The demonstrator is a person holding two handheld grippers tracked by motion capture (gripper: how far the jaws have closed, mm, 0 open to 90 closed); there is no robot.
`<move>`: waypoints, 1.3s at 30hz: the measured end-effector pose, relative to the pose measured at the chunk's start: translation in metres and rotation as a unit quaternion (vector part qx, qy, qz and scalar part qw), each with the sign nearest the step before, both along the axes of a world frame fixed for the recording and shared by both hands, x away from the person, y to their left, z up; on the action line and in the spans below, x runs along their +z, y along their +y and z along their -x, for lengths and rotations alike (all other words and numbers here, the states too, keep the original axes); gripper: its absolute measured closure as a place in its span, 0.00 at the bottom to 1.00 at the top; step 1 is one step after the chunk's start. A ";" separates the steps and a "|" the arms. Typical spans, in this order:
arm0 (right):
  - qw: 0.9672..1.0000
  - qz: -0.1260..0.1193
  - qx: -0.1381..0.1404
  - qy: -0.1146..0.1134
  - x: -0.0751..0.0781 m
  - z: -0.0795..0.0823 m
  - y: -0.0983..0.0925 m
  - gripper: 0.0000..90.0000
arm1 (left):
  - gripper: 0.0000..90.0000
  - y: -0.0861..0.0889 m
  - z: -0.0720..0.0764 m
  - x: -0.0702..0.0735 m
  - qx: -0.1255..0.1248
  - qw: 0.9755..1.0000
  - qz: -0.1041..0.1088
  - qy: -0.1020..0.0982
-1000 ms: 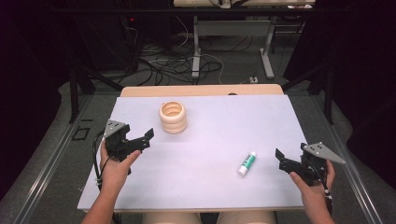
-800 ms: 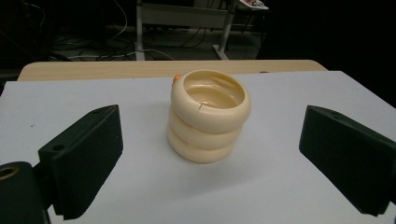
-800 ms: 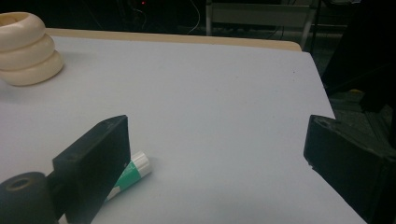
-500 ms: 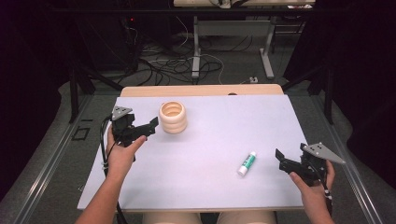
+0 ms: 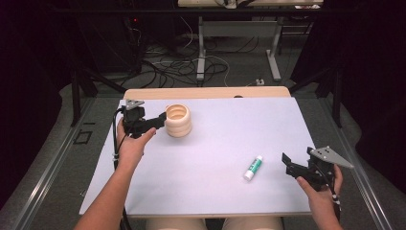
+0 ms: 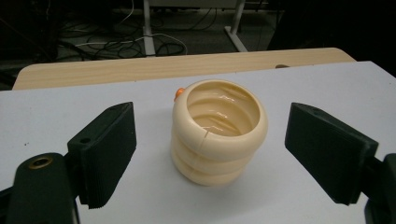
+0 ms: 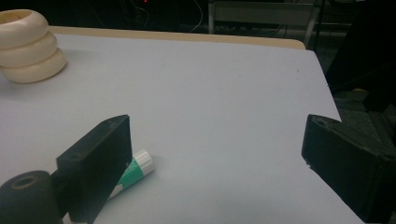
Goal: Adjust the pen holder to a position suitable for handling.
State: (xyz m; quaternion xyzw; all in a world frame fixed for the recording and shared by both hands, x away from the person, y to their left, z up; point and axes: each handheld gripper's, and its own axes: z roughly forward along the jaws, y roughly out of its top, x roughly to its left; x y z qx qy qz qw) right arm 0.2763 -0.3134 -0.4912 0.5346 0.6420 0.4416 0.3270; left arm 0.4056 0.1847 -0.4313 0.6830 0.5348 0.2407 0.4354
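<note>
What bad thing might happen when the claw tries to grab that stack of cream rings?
The left claw has just been closing, with the cream ring stack between its jaws but not yet pressed. A one-sided squeeze might tip or slide it. The top ring shows a split, so a hard pinch could perhaps deform it. A small orange thing behind could get knocked.

Table (image 5: 215,143) brightly and evenly lit from above — surroundings dark, pictures slightly soft.

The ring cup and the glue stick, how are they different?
The ring cup stands upright; the glue stick lies flat. The ring cup is cream and wide; the glue stick is green and white, thin. The left gripper is at the ring cup; the glue stick lies untouched. Both rest on the table.
</note>
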 end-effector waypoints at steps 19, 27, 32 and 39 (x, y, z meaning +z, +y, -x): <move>1.000 0.003 0.001 0.007 -0.001 -0.001 -0.003 0.10 | 0.26 -0.012 -0.047 -0.011 0.023 0.999 -0.027 0.041; 1.000 0.001 0.003 0.002 -0.003 -0.003 -0.002 0.11 | 0.33 -0.014 -0.064 -0.016 0.025 0.997 -0.027 0.067; 1.000 0.002 0.002 0.009 -0.002 -0.002 -0.002 0.11 | 0.37 -0.014 -0.071 -0.021 0.038 0.996 -0.024 0.077; 1.000 -0.001 0.007 0.009 -0.003 -0.003 -0.002 0.12 | 0.44 -0.012 -0.078 -0.029 0.049 0.994 -0.009 0.098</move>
